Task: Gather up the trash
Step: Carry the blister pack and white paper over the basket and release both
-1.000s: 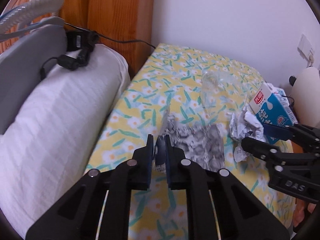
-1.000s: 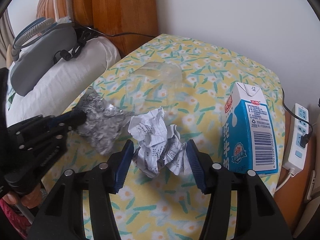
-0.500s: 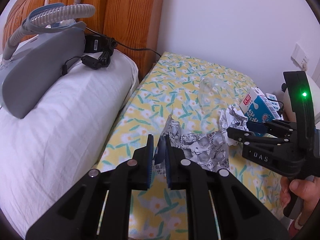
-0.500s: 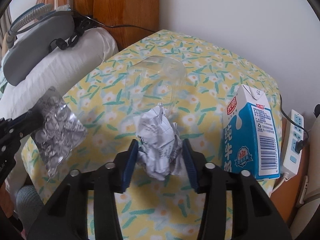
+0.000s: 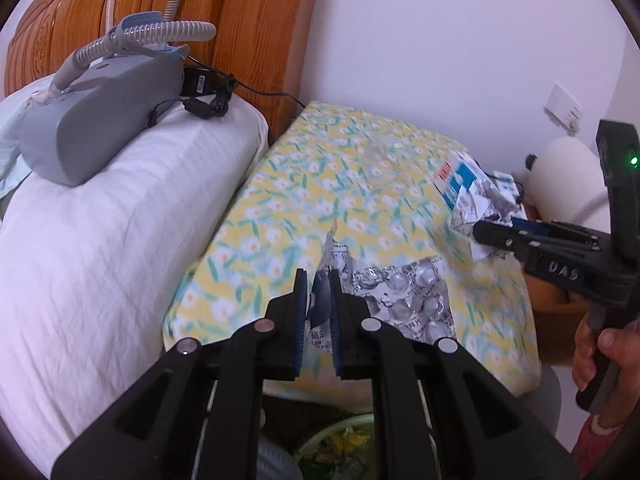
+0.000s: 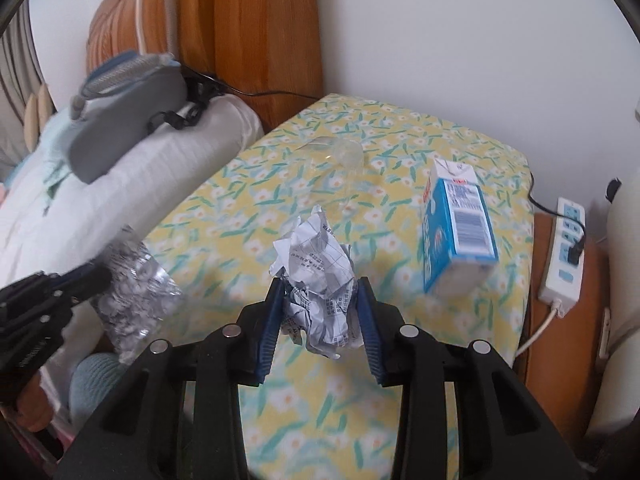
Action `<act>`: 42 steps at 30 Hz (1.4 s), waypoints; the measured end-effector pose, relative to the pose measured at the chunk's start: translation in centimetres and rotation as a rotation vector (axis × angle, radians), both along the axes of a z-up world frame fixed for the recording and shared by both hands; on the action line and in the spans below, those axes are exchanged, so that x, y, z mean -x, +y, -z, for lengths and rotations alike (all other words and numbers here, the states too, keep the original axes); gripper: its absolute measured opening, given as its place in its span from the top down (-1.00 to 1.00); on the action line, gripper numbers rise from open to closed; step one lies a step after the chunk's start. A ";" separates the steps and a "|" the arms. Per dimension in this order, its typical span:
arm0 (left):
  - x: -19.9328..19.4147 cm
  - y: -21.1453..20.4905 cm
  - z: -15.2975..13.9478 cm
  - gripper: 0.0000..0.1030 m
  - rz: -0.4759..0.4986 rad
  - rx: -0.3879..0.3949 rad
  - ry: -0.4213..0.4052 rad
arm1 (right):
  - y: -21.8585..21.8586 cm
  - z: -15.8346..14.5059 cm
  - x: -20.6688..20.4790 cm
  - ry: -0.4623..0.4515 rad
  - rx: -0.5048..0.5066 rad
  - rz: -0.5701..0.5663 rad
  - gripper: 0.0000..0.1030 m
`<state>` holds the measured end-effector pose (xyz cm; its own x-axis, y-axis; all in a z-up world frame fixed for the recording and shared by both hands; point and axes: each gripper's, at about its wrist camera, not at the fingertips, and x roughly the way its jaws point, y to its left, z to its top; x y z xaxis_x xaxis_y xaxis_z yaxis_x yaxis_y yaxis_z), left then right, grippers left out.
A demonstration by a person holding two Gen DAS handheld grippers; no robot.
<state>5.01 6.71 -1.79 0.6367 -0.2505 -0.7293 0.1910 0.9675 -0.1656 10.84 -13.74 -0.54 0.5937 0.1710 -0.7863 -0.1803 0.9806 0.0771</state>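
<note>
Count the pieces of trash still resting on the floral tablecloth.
2: a blue-and-white milk carton standing near the right edge, and a clear plastic cup, apparently on its side, mid-table. More may be hidden behind the grippers.

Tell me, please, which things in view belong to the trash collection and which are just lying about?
Job: blister pack in the left gripper; crumpled paper in the right gripper; milk carton; clear plastic cup; bin.

Lying about: grey machine with hose; pillow; power strip.
</note>
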 end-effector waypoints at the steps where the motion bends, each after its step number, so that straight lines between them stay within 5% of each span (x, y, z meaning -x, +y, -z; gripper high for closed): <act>1: 1.1 -0.1 0.1 0.79 0.014 -0.004 0.005 | -0.1 -0.2 1.0 0.001 -0.011 -0.007 0.28; 11: 11.4 -2.9 6.2 0.79 0.211 -0.028 0.205 | 0.9 3.1 12.4 0.163 -0.080 -0.107 0.28; 22: 14.1 -3.9 11.8 0.78 0.234 -0.061 0.367 | 2.1 7.9 16.4 0.291 -0.100 -0.110 0.27; 24: 14.2 -4.3 12.3 0.61 0.248 -0.065 0.387 | 2.2 8.1 16.5 0.291 -0.097 -0.110 0.27; 26: 14.3 -4.5 12.6 -0.21 0.250 -0.078 0.395 | 2.1 8.2 16.4 0.291 -0.099 -0.109 0.27; 28: 14.6 -4.7 12.5 -0.42 0.251 -0.093 0.376 | 2.0 8.4 16.4 0.293 -0.097 -0.108 0.27; 35: 14.2 -3.6 11.0 -0.77 0.208 -0.094 0.327 | 1.4 8.7 16.3 0.308 -0.100 -0.106 0.26; 42: 12.8 -1.0 9.1 -0.85 0.099 -0.102 0.270 | 2.3 9.2 16.7 0.336 -0.089 -0.151 0.25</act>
